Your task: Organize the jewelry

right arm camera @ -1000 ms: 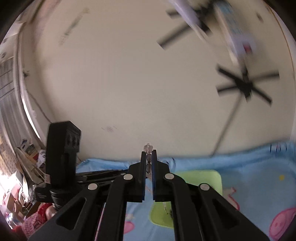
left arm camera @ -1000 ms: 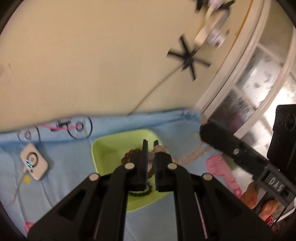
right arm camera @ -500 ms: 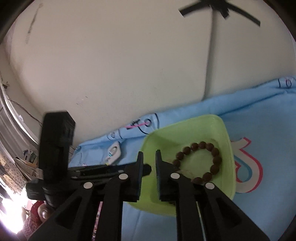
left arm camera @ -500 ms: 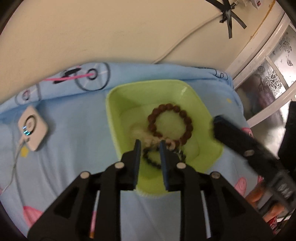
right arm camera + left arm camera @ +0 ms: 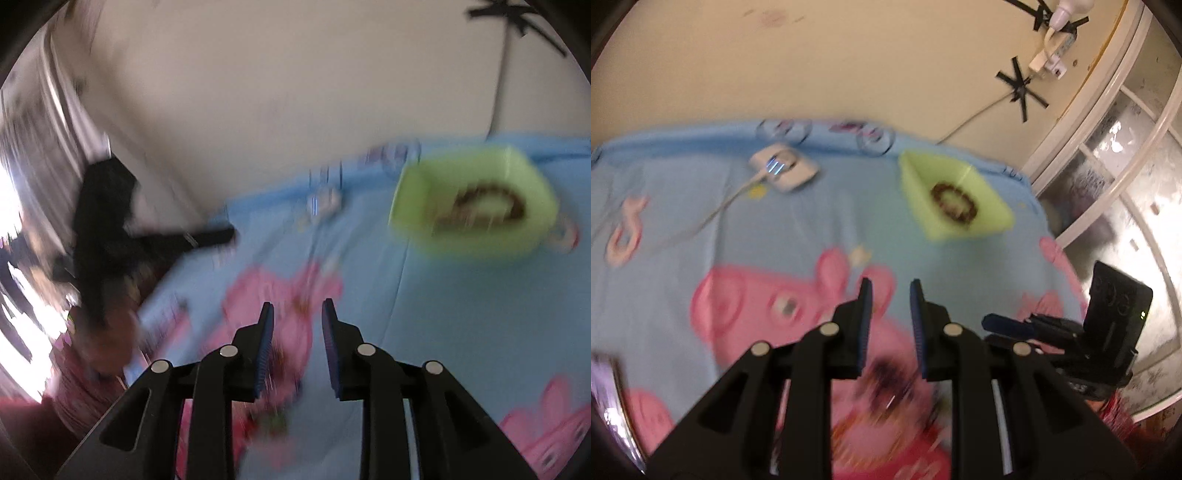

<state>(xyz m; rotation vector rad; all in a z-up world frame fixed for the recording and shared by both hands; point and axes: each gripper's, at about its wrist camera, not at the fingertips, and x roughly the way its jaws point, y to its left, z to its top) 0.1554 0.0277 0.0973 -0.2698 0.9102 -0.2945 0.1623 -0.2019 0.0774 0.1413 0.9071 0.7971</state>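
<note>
Jewelry, a brown beaded bracelet [image 5: 953, 207], lies flat as a ring inside the square lime-green plastic tray [image 5: 993, 218] on the blue cartoon-print blanket [image 5: 701, 240] near the wall, well apart from the left gripper [image 5: 888, 291] and right gripper [image 5: 297, 314], both with jaws spread and empty.

- Left gripper [image 5: 888, 295]: jaws apart, nothing btwn them, over blue blanket [image 5: 820, 229] w/ pink pig.
- Green tray [image 5: 993, 218] far off, brown bead bracelet [image 5: 953, 202] inside.
- White gadget [image 5: 783, 168] near the wall.
</note>
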